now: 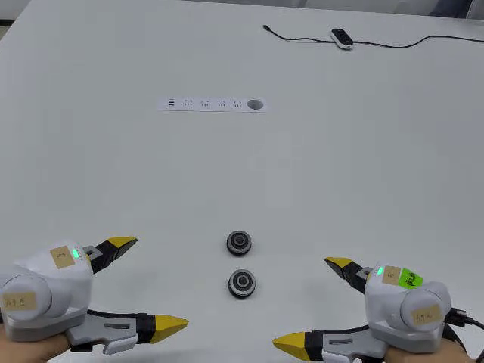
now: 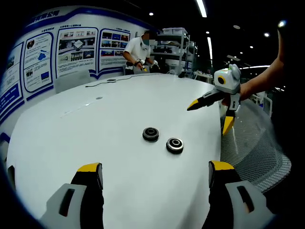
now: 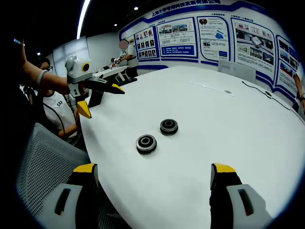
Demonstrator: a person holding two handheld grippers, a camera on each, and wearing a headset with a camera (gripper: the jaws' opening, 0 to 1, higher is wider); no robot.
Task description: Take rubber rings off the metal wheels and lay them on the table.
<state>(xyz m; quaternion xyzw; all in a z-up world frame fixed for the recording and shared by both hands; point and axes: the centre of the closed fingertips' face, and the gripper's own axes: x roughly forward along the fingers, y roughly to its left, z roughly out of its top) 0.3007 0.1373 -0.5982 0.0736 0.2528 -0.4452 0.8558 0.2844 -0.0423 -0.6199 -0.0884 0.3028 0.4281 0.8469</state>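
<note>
We hold both tongs low over the near edge of the tabletop [image 1: 363, 166]. The left tongs [image 1: 160, 283] and the right tongs [image 1: 302, 301] both have their jaws spread wide and grip nothing, with the yellow tips pointing inward. Between them, just in from the near edge, lie the farther wheel [image 1: 239, 243] and the nearer wheel [image 1: 241, 283], close together but apart and clear of both tongs. The dark rubber rings [image 3: 162, 128] seem to sit around the wheels, though we cannot make out where rubber meets metal. Past the wheels the tabletop runs bare to a white power strip [image 1: 212, 104] lying about midway across. A black cable [image 1: 393, 45] with a small controller [image 1: 342, 38] lies near the far right corner and is cut off at the right. The stickers [image 1: 63, 256] on the tongs' housings carry writing too small for us to read, and so do the wall posters [image 2: 76, 45] in the left gripper view. A mesh chair [image 3: 43, 162] stands beside the near edge.
</note>
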